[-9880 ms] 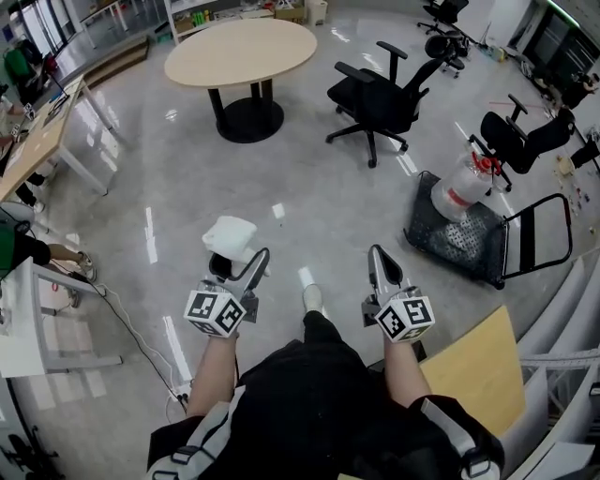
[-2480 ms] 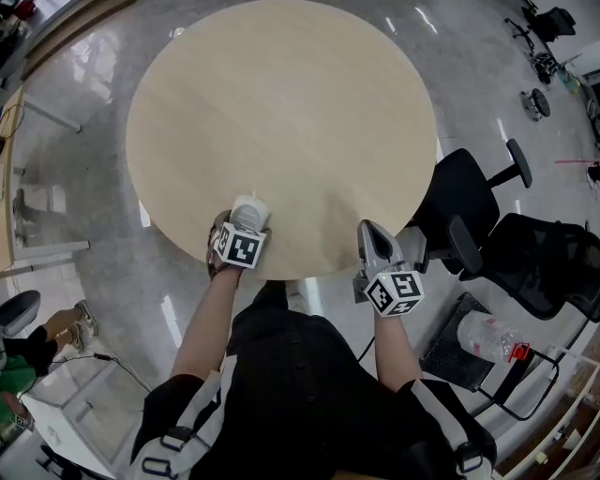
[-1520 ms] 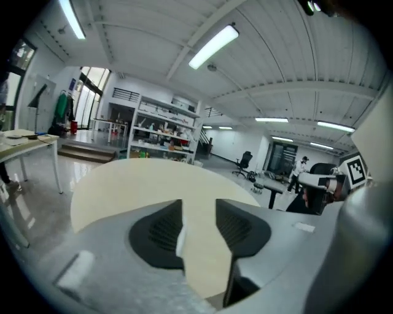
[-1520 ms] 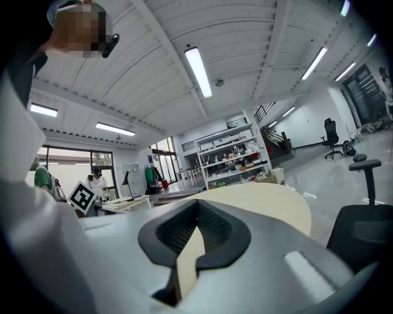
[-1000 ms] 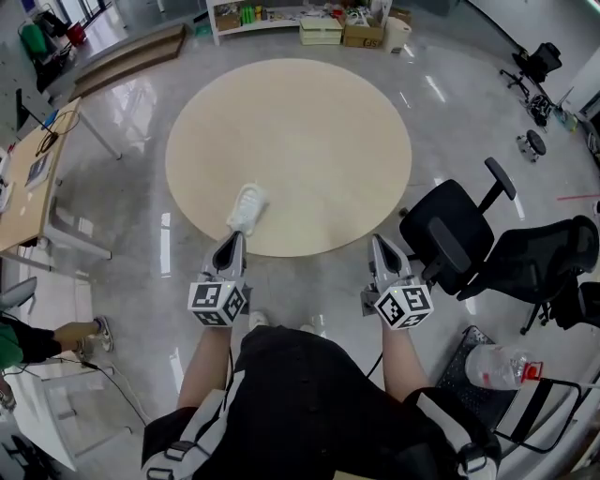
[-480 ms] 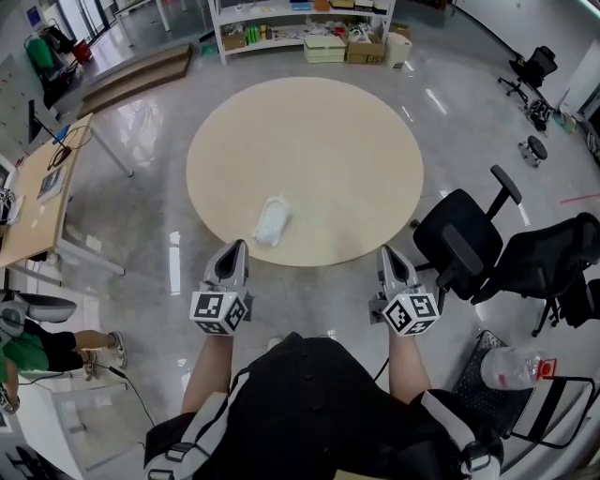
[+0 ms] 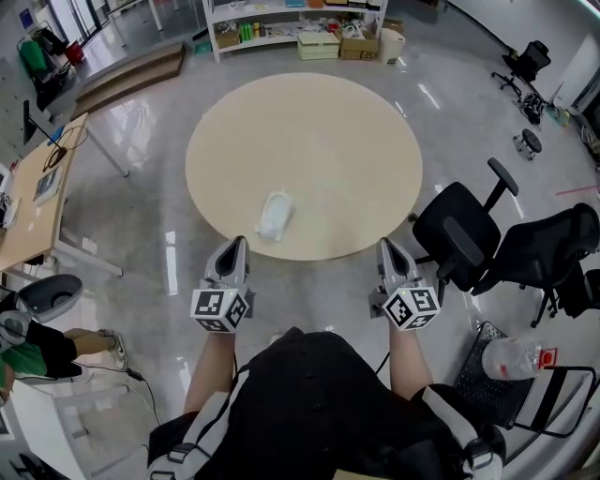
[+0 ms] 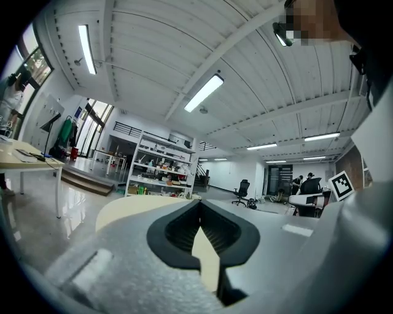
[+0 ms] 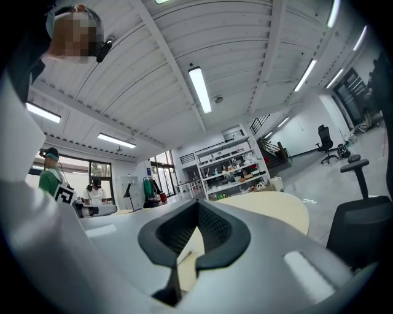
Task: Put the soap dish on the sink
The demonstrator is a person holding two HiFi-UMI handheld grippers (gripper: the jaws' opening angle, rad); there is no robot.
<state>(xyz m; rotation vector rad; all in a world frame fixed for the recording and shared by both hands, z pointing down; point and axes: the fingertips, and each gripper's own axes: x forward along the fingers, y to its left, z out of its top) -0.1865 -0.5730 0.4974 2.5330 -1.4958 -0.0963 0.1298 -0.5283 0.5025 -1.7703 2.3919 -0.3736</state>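
The white soap dish lies on the round beige table, close to its near edge. Short of that edge, over the floor, my left gripper is shut and empty, and the dish lies a little beyond its tips and to the right. My right gripper is level with it at the table's near right rim, also shut and empty. In the left gripper view the shut left gripper points at the table. The right gripper view shows the right gripper closed, with the table beyond. No sink is in view.
Two black office chairs stand right of the table. Shelves with boxes line the far wall. A desk is at the left, a cart with a water bottle at the lower right, and a seated person at the lower left.
The dish stays on the table where it was left. Both grippers have drawn back from the table edge, and the view has widened as I stepped back.
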